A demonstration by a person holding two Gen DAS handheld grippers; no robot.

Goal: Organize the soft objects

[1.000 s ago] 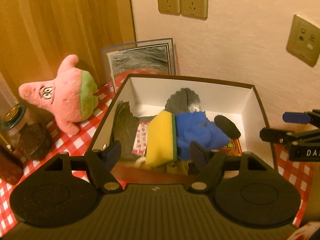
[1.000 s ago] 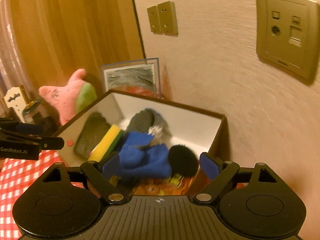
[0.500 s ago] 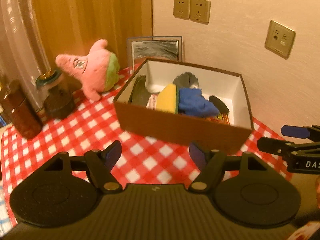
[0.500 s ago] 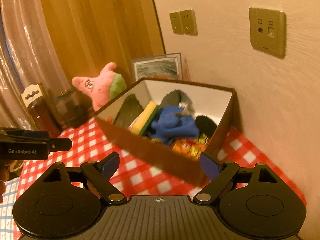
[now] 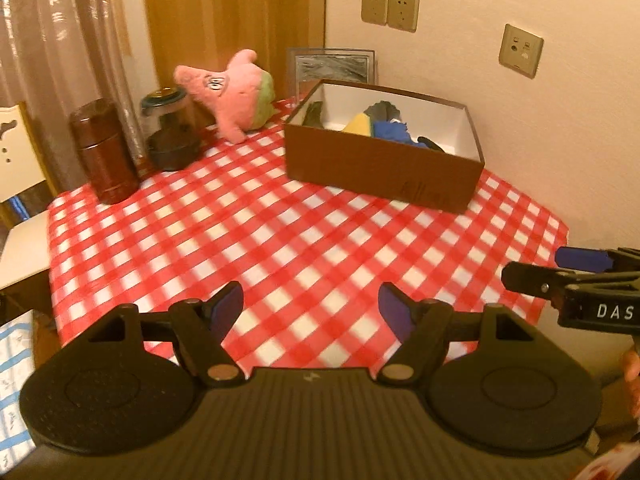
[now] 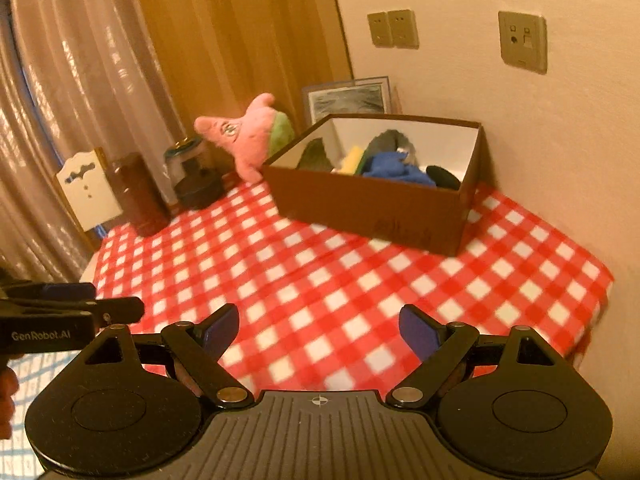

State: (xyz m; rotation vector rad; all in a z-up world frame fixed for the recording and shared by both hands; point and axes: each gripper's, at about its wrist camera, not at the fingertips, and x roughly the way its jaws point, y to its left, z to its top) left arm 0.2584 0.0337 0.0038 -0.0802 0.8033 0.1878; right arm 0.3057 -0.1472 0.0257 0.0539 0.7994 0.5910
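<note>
You have one brown box (image 5: 384,176) of soft things and one pink plush (image 5: 236,94) beside it on the table (image 5: 280,240). Both lie well beyond your left gripper (image 5: 310,306) and right gripper (image 6: 318,330), whose fingers are spread wide, holding nothing.

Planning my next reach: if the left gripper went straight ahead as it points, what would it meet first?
Probably the red-and-white checked tablecloth: the open left gripper angles down at bare cloth, short of the brown cardboard box. Depth is uncertain.

A red-and-white checked tablecloth (image 5: 304,240) covers the table. A brown jar (image 5: 105,152) and a glass jar (image 5: 170,128) stand near a curtain (image 6: 80,92). A framed picture (image 5: 334,67) leans on the wall, under wall sockets (image 5: 390,11).
</note>
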